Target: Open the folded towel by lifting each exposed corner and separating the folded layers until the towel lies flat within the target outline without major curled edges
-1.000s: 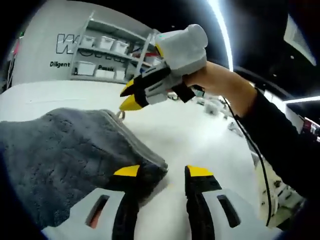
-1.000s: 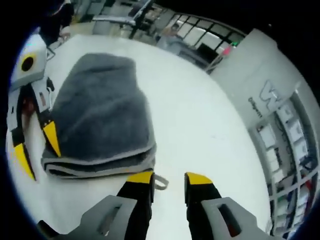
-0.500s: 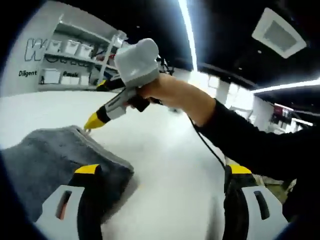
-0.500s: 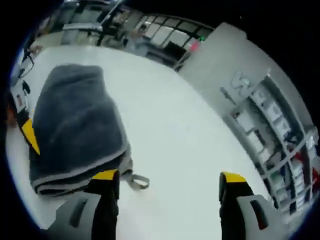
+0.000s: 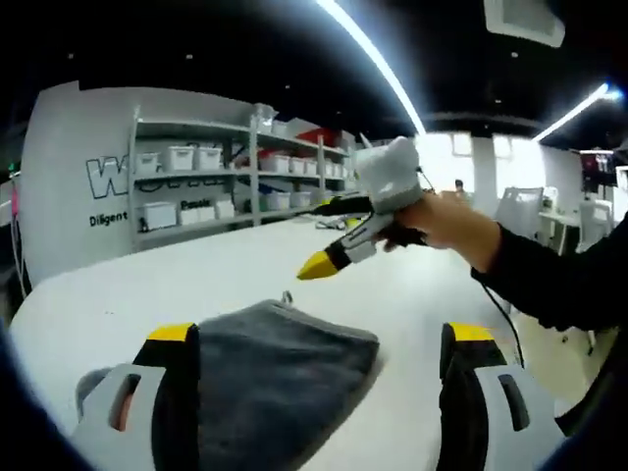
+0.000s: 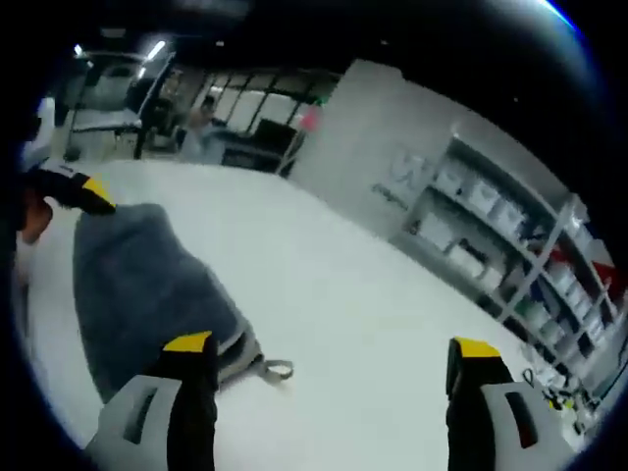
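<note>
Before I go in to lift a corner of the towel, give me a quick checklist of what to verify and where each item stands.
1. Towel still folded, layers to separate: ok, stacked edges show at the near end in the right gripper view.
2. A corner to grab is exposed: ok, the corner with the hanging loop lies free on the table.
3. Left gripper open: ok, jaws spread wide over the towel.
4. Right gripper open: ok, jaws wide apart, nothing between them.
5. Neither gripper touching the towel yet: cannot tell for the left jaw tips.
6. Target outline visible on the table: cannot tell, no marking shows.
</note>
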`<state>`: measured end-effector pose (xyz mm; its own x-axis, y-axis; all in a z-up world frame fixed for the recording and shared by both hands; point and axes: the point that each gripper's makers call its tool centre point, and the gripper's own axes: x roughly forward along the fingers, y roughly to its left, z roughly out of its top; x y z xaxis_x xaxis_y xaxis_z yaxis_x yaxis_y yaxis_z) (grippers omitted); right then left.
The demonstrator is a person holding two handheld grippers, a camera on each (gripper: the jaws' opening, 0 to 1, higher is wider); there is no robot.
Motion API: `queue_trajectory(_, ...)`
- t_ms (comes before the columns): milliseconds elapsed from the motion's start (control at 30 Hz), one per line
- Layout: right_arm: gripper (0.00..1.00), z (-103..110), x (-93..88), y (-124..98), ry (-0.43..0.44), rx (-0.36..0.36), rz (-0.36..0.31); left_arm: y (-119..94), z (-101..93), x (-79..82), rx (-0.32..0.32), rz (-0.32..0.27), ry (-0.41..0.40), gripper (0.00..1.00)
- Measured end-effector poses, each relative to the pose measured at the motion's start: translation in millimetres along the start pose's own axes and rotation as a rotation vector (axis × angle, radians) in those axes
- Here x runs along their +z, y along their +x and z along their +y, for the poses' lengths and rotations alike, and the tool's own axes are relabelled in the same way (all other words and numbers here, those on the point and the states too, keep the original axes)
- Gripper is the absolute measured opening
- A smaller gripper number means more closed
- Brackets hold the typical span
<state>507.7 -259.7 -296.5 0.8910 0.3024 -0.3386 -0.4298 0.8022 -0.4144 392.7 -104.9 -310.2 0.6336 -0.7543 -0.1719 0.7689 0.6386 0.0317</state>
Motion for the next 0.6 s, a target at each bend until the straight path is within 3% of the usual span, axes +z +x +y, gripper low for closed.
queue_trajectory(200,0.91,7.5,30.5,-27.7,0.079,-0.05,-0.137,-28.5,27.2,6.8,0.06,-0.023,0.027,0.97)
queue_trajectory(300,0.95,9.0,36.0,-37.7,0.097,-0.064,-0.152,-43.0,40.8,7.4,0.089,-0.021,0.028,0.96)
queue_trajectory(367,1.0,5.1,39.5,-46.5,0.154,-0.096,-0.167,-53.4,49.7,10.6,0.114,-0.037,0.029,0.97)
queue_trajectory(500,0.99,2.7,39.8,-62.2,0.177,-0.129,-0.172,-73.8,60.5,16.2,0.166,-0.031,0.123,1.0)
queue_trajectory(600,0.99,0.2,39.6,-71.0,0.178,-0.151,-0.17,-86.7,67.7,18.9,0.18,-0.031,0.133,1.0)
